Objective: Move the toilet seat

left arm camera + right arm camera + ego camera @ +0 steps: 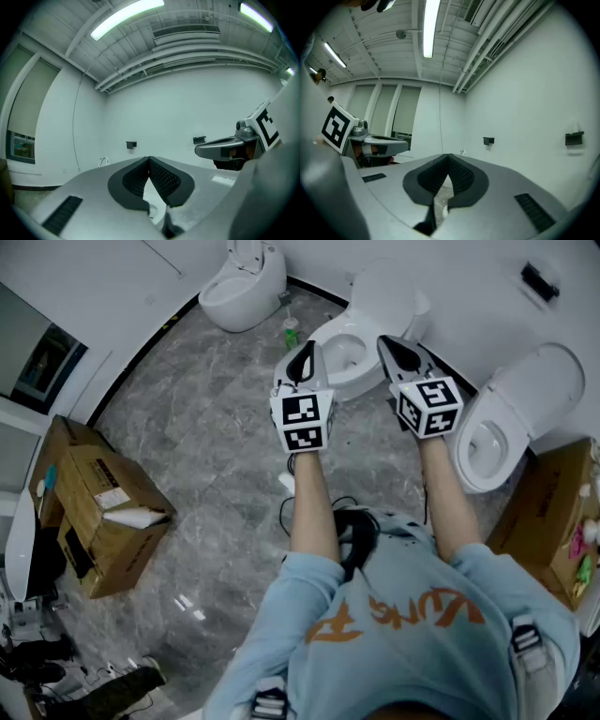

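Observation:
A white toilet stands straight ahead against the wall, its lid raised and its seat ring down around the bowl. My left gripper is held in the air over the bowl's left rim, jaws shut with nothing between them. My right gripper hovers beside it over the bowl's right side, also shut and holding nothing. In the left gripper view the shut tips point at the white wall, with the right gripper at the right edge. The right gripper view shows its shut tips and the left gripper.
A second toilet with its lid up stands at the right, a third one at the back left. A green bottle sits on the marble floor. Cardboard boxes lie at left, another box at right. A black cable trails under my arms.

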